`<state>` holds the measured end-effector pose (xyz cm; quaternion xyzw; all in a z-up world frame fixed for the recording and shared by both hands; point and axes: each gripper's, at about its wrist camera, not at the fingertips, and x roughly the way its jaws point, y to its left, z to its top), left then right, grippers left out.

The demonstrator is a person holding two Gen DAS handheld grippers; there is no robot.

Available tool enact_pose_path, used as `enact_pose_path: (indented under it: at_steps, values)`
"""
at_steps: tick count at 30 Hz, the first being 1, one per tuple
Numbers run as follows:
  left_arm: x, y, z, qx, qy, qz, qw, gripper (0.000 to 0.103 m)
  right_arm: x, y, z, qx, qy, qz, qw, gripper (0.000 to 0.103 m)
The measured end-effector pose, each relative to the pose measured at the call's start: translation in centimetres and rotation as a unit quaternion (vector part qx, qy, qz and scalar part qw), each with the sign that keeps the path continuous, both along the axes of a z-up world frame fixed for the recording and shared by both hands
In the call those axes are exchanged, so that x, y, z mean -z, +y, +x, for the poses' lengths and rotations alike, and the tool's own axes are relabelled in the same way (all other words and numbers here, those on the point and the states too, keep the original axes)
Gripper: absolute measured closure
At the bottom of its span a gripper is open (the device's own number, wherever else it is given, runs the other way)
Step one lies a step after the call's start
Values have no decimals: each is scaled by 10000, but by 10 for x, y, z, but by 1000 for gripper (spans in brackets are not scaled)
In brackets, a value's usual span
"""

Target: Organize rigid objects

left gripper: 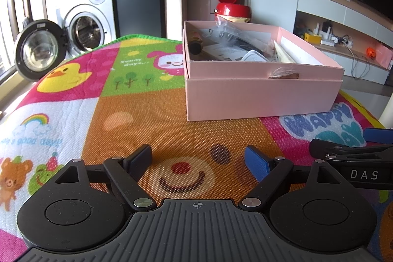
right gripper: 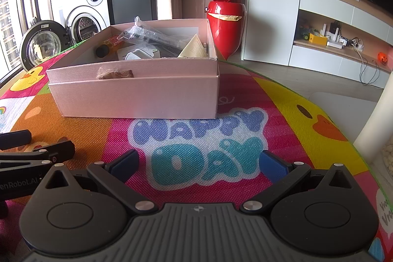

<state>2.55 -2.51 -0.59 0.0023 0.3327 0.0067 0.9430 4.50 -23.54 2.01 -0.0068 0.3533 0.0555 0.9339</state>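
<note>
a: on the play mat (left gripper: 157, 119), at about one o'clock from the left gripper (left gripper: 199, 161), sits the pink box (left gripper: 260, 97), nested in its own lid. inside it i see a clear plastic bag (left gripper: 231, 33), a small dark bottle (right gripper: 104, 48), a white plug (right gripper: 140, 55) and a folded paper leaflet (right gripper: 194, 47).

b: and the tools?

a: both are spread wide and hold nothing. the right gripper (right gripper: 199, 163) hovers low over the mat with the box at eleven o'clock; the left one shows at nine o'clock in its view.

b: which step is it?

a: i can't settle that. all the loose things i can see lie in the box and the mat around it is bare, which fits a tidy-up done, or things waiting to be sorted inside the box.

b: so the next move?

a: any reach into the box must clear its near wall and come down from above.
</note>
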Motion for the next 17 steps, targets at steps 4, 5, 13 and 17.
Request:
enact_pose_path:
  at_steps: [4, 5, 13, 17]
  values:
    - [0, 2, 0, 7, 4, -47, 10000, 15, 0, 0, 0, 0, 0, -3, 10000, 0]
    - [0, 2, 0, 8, 3, -48, 10000, 15, 0, 0, 0, 0, 0, 1, 10000, 0]
    - [0, 1, 0, 16, 9, -20, 10000, 15, 0, 0, 0, 1, 1, 1, 10000, 0]
    - [0, 0, 0, 19, 4, -33, 10000, 15, 0, 0, 0, 0, 1, 0, 10000, 0]
